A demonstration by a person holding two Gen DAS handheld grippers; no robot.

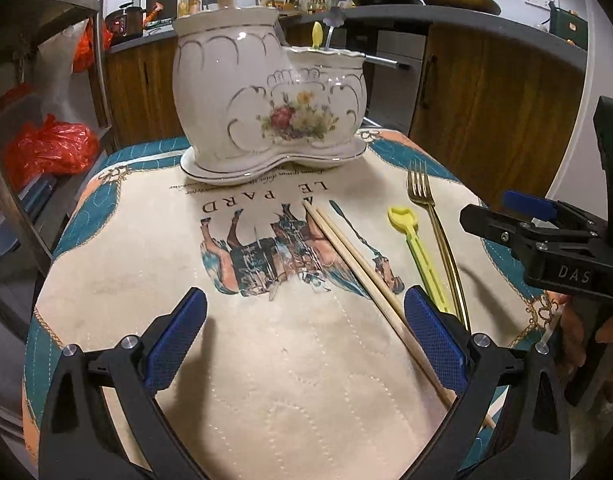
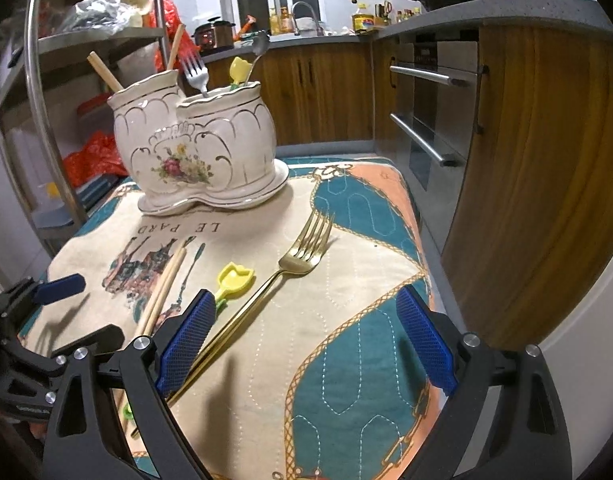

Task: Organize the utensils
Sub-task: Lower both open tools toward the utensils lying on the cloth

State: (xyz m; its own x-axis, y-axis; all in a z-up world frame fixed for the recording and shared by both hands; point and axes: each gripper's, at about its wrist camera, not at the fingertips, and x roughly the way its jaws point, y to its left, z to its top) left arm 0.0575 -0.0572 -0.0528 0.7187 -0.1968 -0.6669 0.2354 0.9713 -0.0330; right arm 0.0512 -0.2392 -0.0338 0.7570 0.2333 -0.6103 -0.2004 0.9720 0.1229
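A white floral two-cup ceramic holder stands at the far end of the table on a printed cloth. It holds chopsticks, a silver fork, a spoon and a yellow scoop. On the cloth lie a pair of wooden chopsticks, a yellow plastic scoop and a gold fork. My left gripper is open and empty above the cloth, left of the chopsticks. My right gripper is open and empty, its left finger over the gold fork's handle.
The cloth-covered table is small, with edges close on all sides. Wooden cabinets and an oven stand to the right. A metal shelf rack with red bags is at the left.
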